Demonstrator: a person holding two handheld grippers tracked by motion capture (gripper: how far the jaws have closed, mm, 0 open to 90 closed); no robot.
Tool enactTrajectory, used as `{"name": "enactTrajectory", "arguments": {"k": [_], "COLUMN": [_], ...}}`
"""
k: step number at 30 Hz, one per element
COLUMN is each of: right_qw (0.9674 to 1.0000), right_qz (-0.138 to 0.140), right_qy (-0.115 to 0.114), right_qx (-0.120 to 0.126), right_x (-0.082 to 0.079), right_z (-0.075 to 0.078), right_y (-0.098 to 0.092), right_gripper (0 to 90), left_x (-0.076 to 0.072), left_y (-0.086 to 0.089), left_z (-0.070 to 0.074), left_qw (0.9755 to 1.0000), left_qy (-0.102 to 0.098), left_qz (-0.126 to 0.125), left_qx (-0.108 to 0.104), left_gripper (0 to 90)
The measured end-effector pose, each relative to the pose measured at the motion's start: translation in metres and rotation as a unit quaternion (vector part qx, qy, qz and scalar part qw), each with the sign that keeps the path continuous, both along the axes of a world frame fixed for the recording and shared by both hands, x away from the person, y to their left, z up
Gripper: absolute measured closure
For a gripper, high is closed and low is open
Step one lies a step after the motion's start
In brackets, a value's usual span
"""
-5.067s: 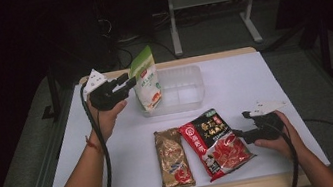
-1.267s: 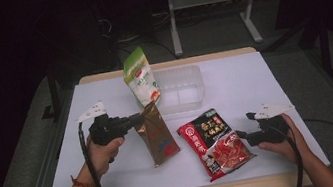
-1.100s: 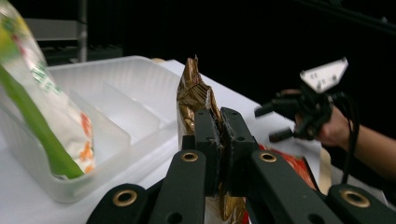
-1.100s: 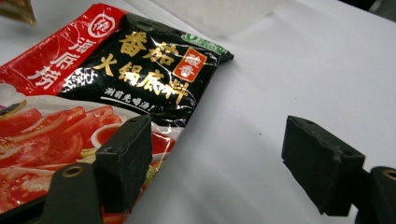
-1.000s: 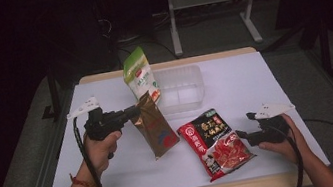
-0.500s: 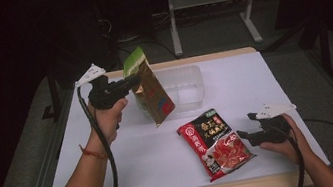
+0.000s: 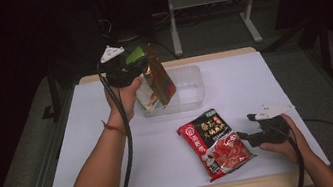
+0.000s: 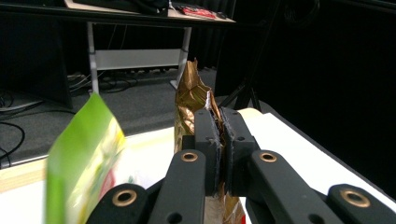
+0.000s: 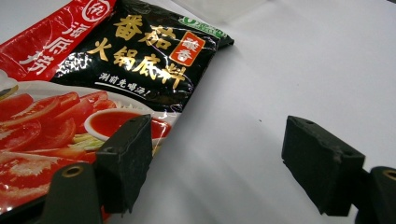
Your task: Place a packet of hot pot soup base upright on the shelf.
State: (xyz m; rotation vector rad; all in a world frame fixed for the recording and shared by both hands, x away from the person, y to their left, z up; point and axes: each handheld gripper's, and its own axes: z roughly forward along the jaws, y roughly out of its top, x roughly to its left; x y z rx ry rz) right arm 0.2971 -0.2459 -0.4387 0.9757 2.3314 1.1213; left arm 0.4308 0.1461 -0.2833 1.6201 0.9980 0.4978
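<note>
The white table (image 7: 275, 86) spreads wide under the high view, lit against a dark room. Toward its far edge sits the clear plastic bin (image 7: 189, 87), open-topped, with a green-and-white pouch (image 7: 145, 92) leaning upright at its left end; in the left gripper view that same pouch shows as a green blur at the lower left.

On the near half lies the red-and-black sauce packet (image 7: 215, 144), flat on the table, label up, its far end angled toward the bin. In the right gripper view its black top with gold lettering and the tomato picture sit close ahead.

Over to the brown packet (image 7: 158, 77): it hangs in the air at the bin's left end, just in front of the green-and-white pouch, top corner up, tilted, with its lower end down at the bin's rim. The left gripper (image 7: 142, 67) has it, jaws pressed tight on the packet's upper edge. The left gripper view confirms it: both black pads clamp the crinkled gold foil between them, and the packet's top juts up above the jaws.

The right gripper (image 7: 243, 136) rests low on the table at the sauce packet's right edge, held in the person's right hand (image 7: 284, 143). Its jaws stand spread wide; one pad sits over the packet's edge, the other over bare white table, nothing pinched between them.
</note>
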Motion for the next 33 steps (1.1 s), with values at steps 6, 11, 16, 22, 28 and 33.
{"name": "enactTrajectory", "arguments": {"k": [6, 11, 16, 22, 28, 33], "right_qw": [1.0, 1.0, 1.0, 1.0, 1.0, 1.0], "right_qz": [-0.001, -0.001, -0.001, 0.002, 0.005, 0.001], "right_qy": [-0.001, 0.001, 0.002, 0.003, 0.004, 0.002], "right_qx": [0.003, 0.002, 0.001, -0.003, -0.004, -0.002], "right_x": [0.0, 0.0, 0.0, 0.0, 0.0, 0.0], "right_z": [0.0, 0.0, -0.001, -0.001, -0.002, -0.002], "right_y": [-0.001, -0.001, -0.002, 0.001, 0.002, -0.002], "right_gripper": [23.7, 23.6, 23.7, 23.6, 23.7, 23.7], "left_x": [0.013, 0.018, 0.01, 0.009, 0.016, 0.018], "left_y": [-0.019, -0.023, -0.018, -0.018, -0.028, -0.036], "left_z": [-0.007, -0.006, 0.001, -0.012, -0.033, -0.052], "left_qw": [0.9991, 0.9981, 0.9962, 0.9967, 0.9973, 0.9976], "left_qy": [-0.011, -0.017, -0.034, -0.025, -0.01, -0.007], "left_qz": [0.025, 0.037, 0.052, 0.052, 0.047, 0.039], "left_qx": [0.034, 0.046, 0.062, 0.056, 0.057, 0.056], "left_gripper": [86.9, 86.9, 86.9, 86.9, 86.6, 86.1]}}
